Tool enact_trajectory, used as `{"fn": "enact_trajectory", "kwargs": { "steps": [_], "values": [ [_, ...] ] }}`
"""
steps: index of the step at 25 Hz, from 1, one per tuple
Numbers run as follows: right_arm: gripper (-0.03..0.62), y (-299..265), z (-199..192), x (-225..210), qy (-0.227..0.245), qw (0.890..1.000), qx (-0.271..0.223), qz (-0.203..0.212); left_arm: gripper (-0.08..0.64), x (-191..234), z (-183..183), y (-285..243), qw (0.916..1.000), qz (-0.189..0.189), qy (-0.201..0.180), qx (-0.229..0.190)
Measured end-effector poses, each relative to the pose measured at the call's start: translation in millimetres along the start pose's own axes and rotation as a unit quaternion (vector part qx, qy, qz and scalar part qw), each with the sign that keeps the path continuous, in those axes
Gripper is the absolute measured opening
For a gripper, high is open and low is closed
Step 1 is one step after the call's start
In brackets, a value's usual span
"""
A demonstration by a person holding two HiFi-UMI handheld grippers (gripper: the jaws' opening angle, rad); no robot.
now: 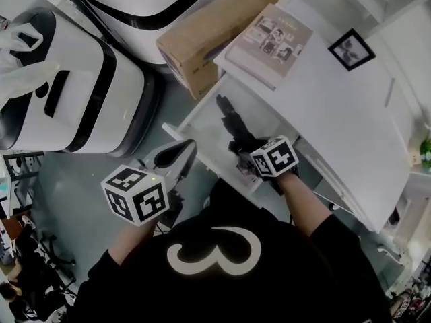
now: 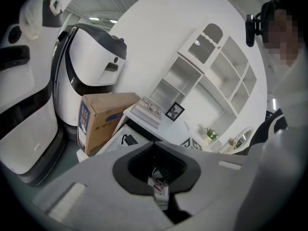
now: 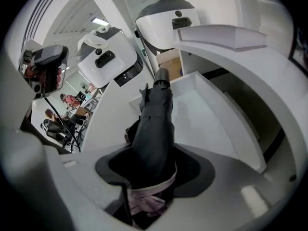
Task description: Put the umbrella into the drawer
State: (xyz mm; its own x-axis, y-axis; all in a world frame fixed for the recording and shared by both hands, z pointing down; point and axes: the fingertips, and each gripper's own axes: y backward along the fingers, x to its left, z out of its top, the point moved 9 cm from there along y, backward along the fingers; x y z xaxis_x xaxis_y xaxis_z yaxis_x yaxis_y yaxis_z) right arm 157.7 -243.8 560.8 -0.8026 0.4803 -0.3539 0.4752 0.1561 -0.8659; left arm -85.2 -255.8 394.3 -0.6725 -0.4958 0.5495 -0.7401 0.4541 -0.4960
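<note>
A folded dark umbrella [image 1: 231,122] [image 3: 156,124] slants down into the open white drawer [image 1: 195,116] [image 3: 207,114] under the desk. Its far end is low inside the drawer; whether it touches the bottom I cannot tell. My right gripper [image 1: 246,155] [image 3: 154,177] is shut on the umbrella's near end, where a pale strap wraps it. My left gripper [image 1: 175,157] [image 2: 156,177] hangs just left of the drawer's front corner, jaws together and holding nothing. The left gripper view shows the drawer [image 2: 118,143] from the side, with a dark bit of the umbrella [image 2: 127,139] in it.
On the white desk [image 1: 337,113] lie a book [image 1: 269,42] and a small framed picture [image 1: 351,48]. A cardboard box [image 1: 202,39] stands against the desk's far end. Large white machines [image 1: 67,86] fill the floor to the left. White shelves [image 2: 211,76] rise behind the desk.
</note>
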Motion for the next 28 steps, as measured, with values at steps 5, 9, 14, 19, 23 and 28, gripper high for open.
{"fn": "enact_trajectory", "kwargs": {
  "steps": [5,9,14,19,23,28],
  "values": [
    [0.227,-26,1,-18,-0.006,0.999,0.031,-0.013,0.008,12,-2,-4,0.9998,0.012,0.016,0.002],
    [0.227,-46,3,-29,-0.009,0.998,0.049,-0.022,0.008,22,-6,-7,0.9993,0.023,0.028,0.008],
    [0.227,-70,7,-40,-0.015,0.997,0.071,-0.027,0.008,32,-10,-12,0.9984,0.031,0.045,0.013],
    [0.227,-87,8,-50,-0.016,0.996,0.085,-0.035,0.008,40,-11,-17,0.9979,0.037,0.05,0.02],
    [0.23,-99,3,-53,-0.018,0.996,0.081,-0.034,0.008,46,-16,-17,0.9973,0.041,0.055,0.026],
    [0.246,-110,-2,-55,-0.011,0.995,0.088,-0.051,0.008,52,-17,-17,0.9966,0.046,0.063,0.028]
  ]
}}
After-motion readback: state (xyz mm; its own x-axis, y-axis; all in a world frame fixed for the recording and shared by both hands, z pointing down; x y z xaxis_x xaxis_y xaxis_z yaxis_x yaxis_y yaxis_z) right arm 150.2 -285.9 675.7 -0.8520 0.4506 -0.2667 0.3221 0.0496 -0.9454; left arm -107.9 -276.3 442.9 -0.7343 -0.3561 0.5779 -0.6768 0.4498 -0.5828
